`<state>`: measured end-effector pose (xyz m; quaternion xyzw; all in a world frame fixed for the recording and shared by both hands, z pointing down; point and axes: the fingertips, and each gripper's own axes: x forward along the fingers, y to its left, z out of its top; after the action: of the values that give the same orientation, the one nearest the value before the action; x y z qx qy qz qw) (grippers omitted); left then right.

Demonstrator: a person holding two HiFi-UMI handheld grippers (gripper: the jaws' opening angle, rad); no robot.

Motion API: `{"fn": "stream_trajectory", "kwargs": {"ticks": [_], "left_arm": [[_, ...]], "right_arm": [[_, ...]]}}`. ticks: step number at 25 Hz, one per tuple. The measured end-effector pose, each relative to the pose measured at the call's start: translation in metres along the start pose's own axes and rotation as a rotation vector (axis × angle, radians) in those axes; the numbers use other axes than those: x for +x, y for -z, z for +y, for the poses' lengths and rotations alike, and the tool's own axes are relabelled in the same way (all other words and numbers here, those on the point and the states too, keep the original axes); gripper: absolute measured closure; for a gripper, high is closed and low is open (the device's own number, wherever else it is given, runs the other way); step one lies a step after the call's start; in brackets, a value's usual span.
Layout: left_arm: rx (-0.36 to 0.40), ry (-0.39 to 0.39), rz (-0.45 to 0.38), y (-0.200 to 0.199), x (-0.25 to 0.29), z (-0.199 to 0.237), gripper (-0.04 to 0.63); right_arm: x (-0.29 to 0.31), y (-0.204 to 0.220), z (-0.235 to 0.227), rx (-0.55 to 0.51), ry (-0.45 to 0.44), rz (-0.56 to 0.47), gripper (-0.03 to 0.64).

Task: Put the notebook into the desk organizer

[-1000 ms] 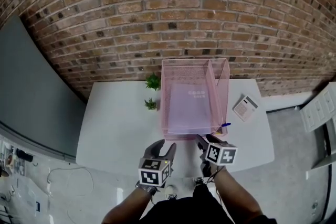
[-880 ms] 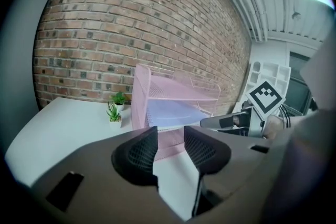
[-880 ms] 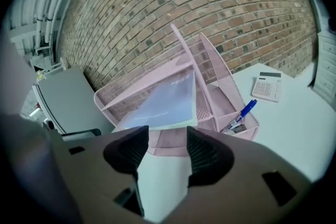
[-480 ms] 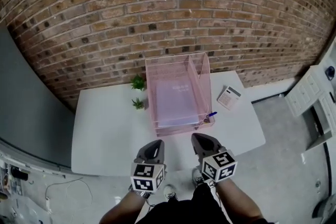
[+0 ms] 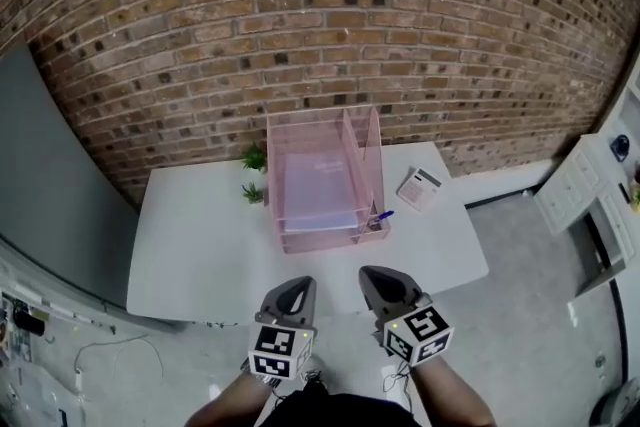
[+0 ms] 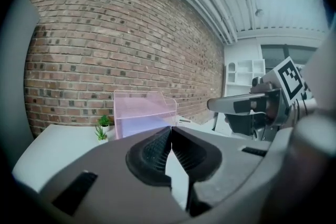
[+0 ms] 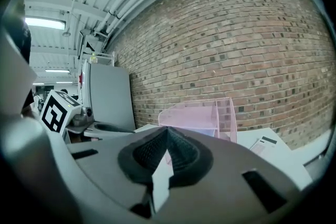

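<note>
small green potted plants (image 5: 254, 173) ahead-left of left gripper | left gripper (image 5: 296, 284) jaws closed, empty | pale lilac notebook (image 5: 318, 198) lies inside pink clear-plastic desk organizer (image 5: 325, 241), ahead between both grippers | right gripper (image 5: 374, 274) jaws closed, empty | white calculator (image 5: 419, 187) ahead-right

Head view: your forearms (image 5: 232, 405) run off the bottom edge. Pale lilac notebook (image 5: 318, 193) sits inside the translucent pink plastic desk organizer (image 5: 305, 130); cover print too small to read. Flat white rectangular item (image 5: 419, 187) on the white tabletop (image 5: 200, 245): identity unclear. Left gripper view: your left gripper (image 6: 171, 131) hides the organizer's base.
</note>
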<state>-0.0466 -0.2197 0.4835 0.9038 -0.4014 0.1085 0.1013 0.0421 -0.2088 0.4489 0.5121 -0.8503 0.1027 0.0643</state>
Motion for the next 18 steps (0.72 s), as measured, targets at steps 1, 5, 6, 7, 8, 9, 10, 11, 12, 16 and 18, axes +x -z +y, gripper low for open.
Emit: {"fn": "stream_trajectory", "kwargs": {"ticks": [1, 5, 6, 7, 8, 9, 10, 11, 12, 16, 18], "left_arm": [[-0.002, -0.004, -0.001, 0.001, -0.003, -0.009, 0.588], [-0.024, -0.036, -0.014, 0.006, -0.019, -0.051, 0.588], [-0.031, -0.047, -0.02, 0.007, -0.024, -0.064, 0.588], [-0.036, -0.061, -0.026, 0.009, -0.031, -0.077, 0.588], [-0.04, -0.08, -0.03, 0.011, -0.038, -0.09, 0.588], [-0.043, -0.104, -0.032, 0.013, -0.046, -0.102, 0.588], [-0.047, -0.13, -0.033, 0.016, -0.055, -0.113, 0.588], [-0.053, -0.155, -0.032, 0.019, -0.064, -0.124, 0.588], [-0.06, -0.175, -0.029, 0.022, -0.074, -0.134, 0.588], [-0.075, -0.235, -0.019, 0.034, -0.111, -0.168, 0.588], [-0.088, -0.263, -0.021, 0.037, -0.132, -0.178, 0.588]], "right_arm": [[-0.009, 0.001, 0.0, 0.005, -0.009, -0.003, 0.614], [-0.048, 0.012, 0.0, 0.017, -0.06, 0.0, 0.614], [-0.06, 0.016, 0.0, 0.015, -0.075, 0.004, 0.614], [-0.073, 0.02, 0.001, 0.014, -0.09, 0.008, 0.614], [-0.086, 0.025, 0.002, 0.014, -0.107, 0.013, 0.614], [-0.098, 0.03, 0.003, 0.015, -0.127, 0.017, 0.614], [-0.109, 0.035, 0.005, 0.018, -0.15, 0.022, 0.614], [-0.119, 0.039, 0.008, 0.022, -0.174, 0.026, 0.614], [-0.128, 0.044, 0.011, 0.028, -0.197, 0.028, 0.614], [-0.161, 0.053, 0.024, 0.044, -0.251, 0.027, 0.614], [-0.175, 0.055, 0.035, 0.046, -0.278, 0.025, 0.614]]}}
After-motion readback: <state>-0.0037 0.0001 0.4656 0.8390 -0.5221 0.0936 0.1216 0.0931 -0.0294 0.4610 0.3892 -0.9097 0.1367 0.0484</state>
